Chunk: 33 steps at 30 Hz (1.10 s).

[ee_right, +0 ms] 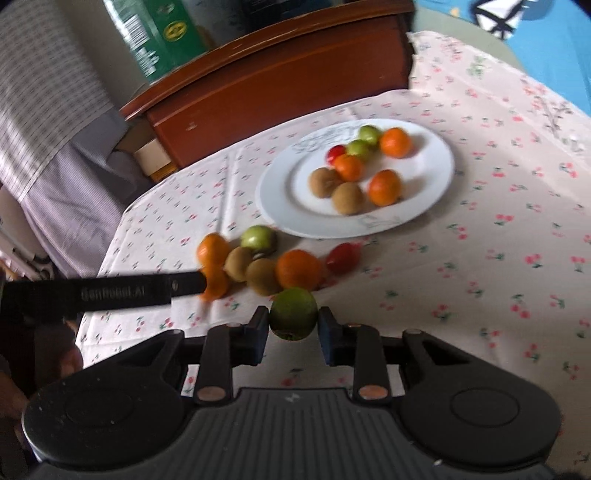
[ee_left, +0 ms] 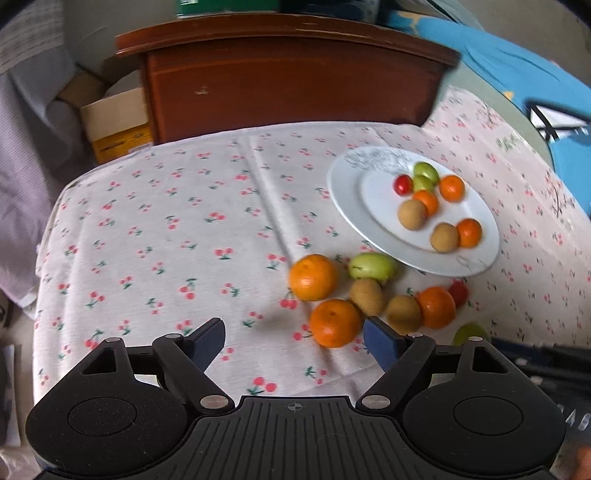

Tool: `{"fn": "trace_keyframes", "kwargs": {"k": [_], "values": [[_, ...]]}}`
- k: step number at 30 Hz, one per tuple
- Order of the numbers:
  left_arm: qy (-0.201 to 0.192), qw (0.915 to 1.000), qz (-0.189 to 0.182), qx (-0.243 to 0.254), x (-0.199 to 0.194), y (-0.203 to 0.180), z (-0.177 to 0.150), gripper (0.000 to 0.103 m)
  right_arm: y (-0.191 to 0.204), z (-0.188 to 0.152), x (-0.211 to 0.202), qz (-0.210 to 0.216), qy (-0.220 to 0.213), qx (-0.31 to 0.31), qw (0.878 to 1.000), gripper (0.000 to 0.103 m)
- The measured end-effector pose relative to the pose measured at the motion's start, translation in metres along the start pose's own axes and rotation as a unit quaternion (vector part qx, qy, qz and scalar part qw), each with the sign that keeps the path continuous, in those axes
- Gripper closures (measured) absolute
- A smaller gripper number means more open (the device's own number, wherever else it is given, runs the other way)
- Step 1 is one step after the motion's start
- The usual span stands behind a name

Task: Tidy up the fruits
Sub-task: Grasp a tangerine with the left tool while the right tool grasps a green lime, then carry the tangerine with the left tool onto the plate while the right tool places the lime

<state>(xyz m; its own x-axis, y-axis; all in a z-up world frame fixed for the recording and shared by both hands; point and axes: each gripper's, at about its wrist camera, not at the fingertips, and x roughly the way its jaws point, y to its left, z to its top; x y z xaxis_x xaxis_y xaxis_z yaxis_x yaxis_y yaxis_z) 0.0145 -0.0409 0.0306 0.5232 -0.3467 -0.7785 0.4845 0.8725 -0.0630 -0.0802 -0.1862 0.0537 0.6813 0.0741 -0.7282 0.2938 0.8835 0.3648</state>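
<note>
A white plate (ee_left: 345, 199) (ee_right: 436, 173) holds several fruits: oranges, brown kiwis, green fruits and a red one. More fruit lies loose on the cloth in front of it: oranges (ee_left: 313, 277), kiwis (ee_left: 366, 295), a green fruit (ee_left: 372, 266) and a red fruit (ee_right: 343, 257). My right gripper (ee_right: 293, 326) is shut on a green fruit (ee_right: 293, 314), held just above the cloth near the loose pile. My left gripper (ee_left: 294, 341) is open and empty, left of an orange (ee_left: 334, 323). Its side shows in the right wrist view (ee_right: 110, 291).
A cherry-print tablecloth (ee_left: 166, 240) covers the table. A brown wooden cabinet (ee_left: 288, 77) stands behind it, with a green box (ee_right: 162, 33) on top. A cardboard box (ee_left: 114, 122) sits at the back left. Blue fabric (ee_left: 517, 66) lies at the right.
</note>
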Motion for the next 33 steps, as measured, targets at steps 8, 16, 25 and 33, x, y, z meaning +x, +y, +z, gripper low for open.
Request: {"fn": "trace_keyframes", "kwargs": {"k": [8,16,25,33], "values": [[-0.005,0.9994,0.004,0.034,0.014,-0.013,-0.004,0.041,-0.013,0.002,0.001,-0.011,0.002,0.029,1.000,0.074],[-0.017,0.9978,-0.016,0.063,0.016,-0.024,-0.005,0.074,-0.017,0.002,0.004,-0.011,0.005,0.045,0.999,0.074],[-0.033,0.9986,-0.015,0.039,0.001,-0.020,0.002,0.074,-0.019,0.005,0.002,-0.014,0.001,0.053,0.998,0.074],[-0.057,0.9976,-0.031,0.023,-0.016,-0.018,0.012,0.074,-0.019,0.017,-0.012,0.008,-0.027,0.060,0.998,0.074]]}}
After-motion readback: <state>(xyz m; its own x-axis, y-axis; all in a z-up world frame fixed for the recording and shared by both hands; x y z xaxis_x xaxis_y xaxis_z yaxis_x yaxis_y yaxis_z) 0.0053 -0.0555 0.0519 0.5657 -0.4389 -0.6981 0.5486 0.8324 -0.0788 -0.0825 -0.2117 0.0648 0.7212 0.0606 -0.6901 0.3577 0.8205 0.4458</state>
